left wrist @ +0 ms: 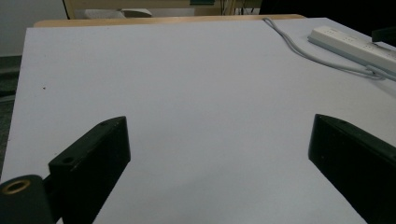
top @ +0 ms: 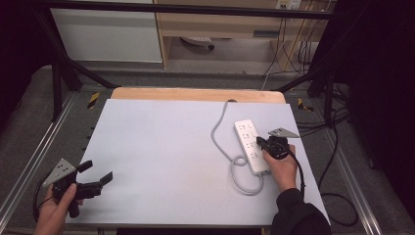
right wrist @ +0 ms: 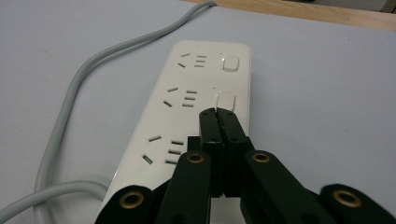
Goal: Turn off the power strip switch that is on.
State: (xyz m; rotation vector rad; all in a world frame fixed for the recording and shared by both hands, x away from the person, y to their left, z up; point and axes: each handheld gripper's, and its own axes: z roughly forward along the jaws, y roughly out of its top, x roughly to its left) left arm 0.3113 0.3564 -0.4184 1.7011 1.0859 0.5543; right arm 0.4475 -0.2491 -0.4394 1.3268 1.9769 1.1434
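I am holding a gripper in each hand over a pale grey table (top: 166, 147) with a wooden strip along its far edge.

My right gripper (top: 259, 142) sits over a white power strip (top: 249, 139) at the right side of the table, past the middle. In the right gripper view, its two black jaws are pressed together with no gap and nothing between them. Their joined tips (right wrist: 219, 116) rest at the near edge of a white rocker switch (right wrist: 226, 100), the second one from the strip's far end. I cannot tell whether the tips press on it or only touch it. Another switch (right wrist: 230, 62) lies farther up the same side, and rows of socket slots (right wrist: 184, 98) run along the strip's other side.

A grey cord (top: 220, 129) leaves the strip's near end, loops on the table just beside the strip, and runs away along its left side to the far edge of the table.

My left gripper (top: 95, 176) is at the near left corner of the table, well apart from the strip. Its jaws stand wide apart with nothing between them. In the left gripper view they frame bare table, with the strip (left wrist: 352, 44) and cord (left wrist: 308, 49) far off at the upper right.
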